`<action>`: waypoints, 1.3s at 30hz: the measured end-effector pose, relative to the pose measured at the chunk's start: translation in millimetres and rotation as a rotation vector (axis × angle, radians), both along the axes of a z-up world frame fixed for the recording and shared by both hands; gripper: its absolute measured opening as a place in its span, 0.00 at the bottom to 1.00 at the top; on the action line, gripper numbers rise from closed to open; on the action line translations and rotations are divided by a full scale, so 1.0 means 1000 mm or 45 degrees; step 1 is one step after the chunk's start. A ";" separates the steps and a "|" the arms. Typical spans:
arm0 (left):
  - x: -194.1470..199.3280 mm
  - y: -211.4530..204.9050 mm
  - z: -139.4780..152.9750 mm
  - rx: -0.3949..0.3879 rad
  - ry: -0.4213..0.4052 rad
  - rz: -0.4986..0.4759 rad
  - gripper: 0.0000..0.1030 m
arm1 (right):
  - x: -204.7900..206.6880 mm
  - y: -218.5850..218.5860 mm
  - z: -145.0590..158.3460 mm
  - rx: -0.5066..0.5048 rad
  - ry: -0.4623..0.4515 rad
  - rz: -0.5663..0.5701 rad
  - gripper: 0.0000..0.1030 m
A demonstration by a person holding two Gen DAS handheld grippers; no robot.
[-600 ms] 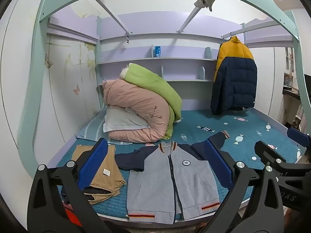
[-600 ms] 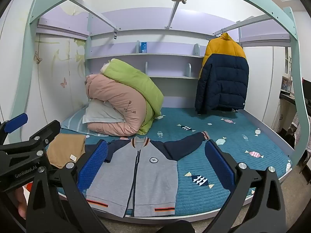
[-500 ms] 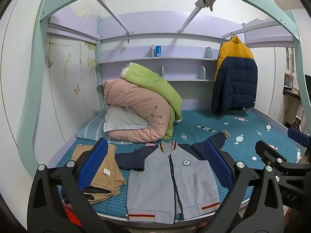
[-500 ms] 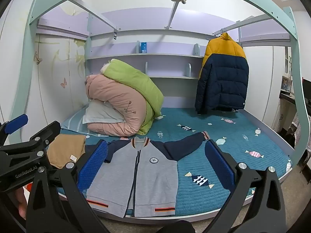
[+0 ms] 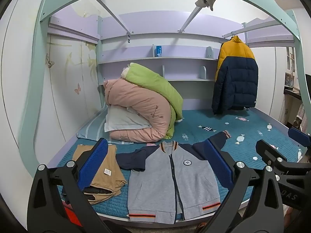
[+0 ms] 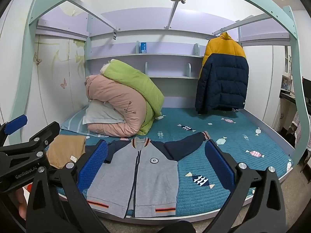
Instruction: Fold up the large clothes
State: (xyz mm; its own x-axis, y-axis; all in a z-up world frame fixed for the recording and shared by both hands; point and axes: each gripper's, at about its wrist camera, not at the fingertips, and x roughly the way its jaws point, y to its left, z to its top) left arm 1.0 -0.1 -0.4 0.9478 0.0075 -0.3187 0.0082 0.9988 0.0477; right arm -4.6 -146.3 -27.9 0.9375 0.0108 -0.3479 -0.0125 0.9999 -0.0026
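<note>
Left tool [image 5: 155,163] and right tool [image 6: 155,163] apart, empty; pinch grey jacket [image 6: 143,174] sleeve cuffs first, fold inward flat

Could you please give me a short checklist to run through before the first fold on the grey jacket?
1. Grey jacket lies flat, front up, zipped: ok.
2. Sleeves spread: the sleeve toward the puffer coat is stretched out; the other bunches near the tan garment: not ok.
3. Left gripper open and empty: ok.
4. Right gripper open and empty: ok.
5. Free bed surface beside the jacket for folding: ok on the candy-print side.
6. Hem fully on the bed: it reaches the front edge, cannot tell.
</note>
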 end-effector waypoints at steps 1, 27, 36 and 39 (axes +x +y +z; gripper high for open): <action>0.000 0.000 0.000 0.000 0.001 -0.001 0.95 | 0.000 0.000 0.000 0.000 -0.001 0.000 0.94; 0.000 -0.001 0.000 0.006 0.005 0.001 0.95 | 0.002 -0.005 0.002 0.011 0.002 -0.012 0.94; -0.002 -0.003 -0.002 0.007 0.008 0.002 0.95 | 0.001 -0.007 0.003 0.021 0.007 -0.014 0.94; -0.002 -0.005 -0.002 0.009 0.010 0.002 0.95 | 0.001 -0.007 0.002 0.023 0.006 -0.015 0.94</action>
State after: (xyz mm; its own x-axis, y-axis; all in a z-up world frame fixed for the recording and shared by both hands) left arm -1.4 -4.9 -2.4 0.9454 0.0116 -0.3257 0.0066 0.9985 0.0546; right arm -4.0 -153.1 -25.6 0.9359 0.0062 -0.3521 -0.0009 0.9999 0.0154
